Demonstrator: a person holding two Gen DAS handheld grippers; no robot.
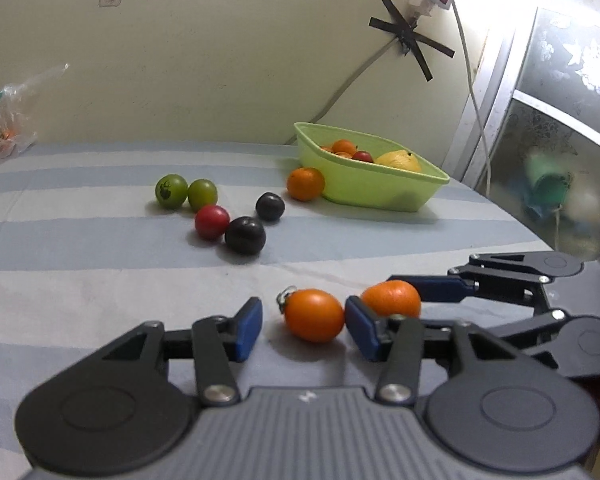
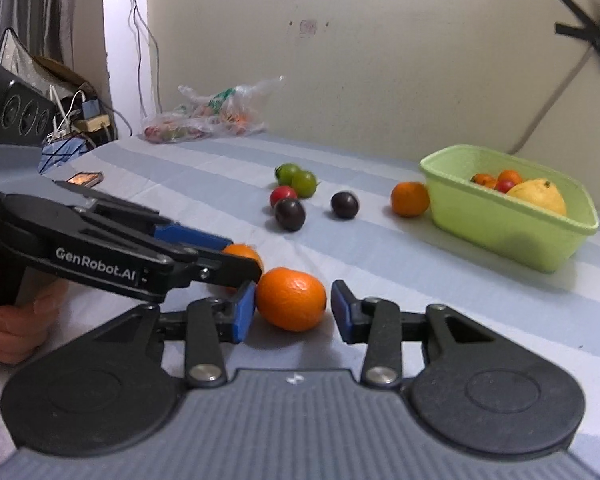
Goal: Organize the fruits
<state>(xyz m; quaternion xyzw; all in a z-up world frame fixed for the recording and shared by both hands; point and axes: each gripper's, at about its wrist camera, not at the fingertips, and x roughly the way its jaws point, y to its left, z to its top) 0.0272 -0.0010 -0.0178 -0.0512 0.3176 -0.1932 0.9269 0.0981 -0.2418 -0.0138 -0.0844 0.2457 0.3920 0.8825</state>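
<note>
Between the blue pads of the left claw sits a smooth orange tomato-like fruit with a small curled stem; the jaws stand apart, the right pad touching its side and the left pad clear of it. Just beyond that right pad lies a dimpled mandarin, framed by the right claw, whose jaws are also spread, one pad against the peel and the other a little off it. Both claws lie low and nearly level over the striped cloth, the right one crossing in front of the left from the side. A bare hand wraps the left tool's handle.

Farther ahead of the claws rests a loose cluster: two dark plums, a red fruit touching the nearer plum, and two green fruits side by side, one bearing a dark mark. Beyond and to the right, another mandarin leans against a pale green basket that holds a yellow citrus, small oranges and a red fruit. A crinkled plastic bag lies far back by the wall.
</note>
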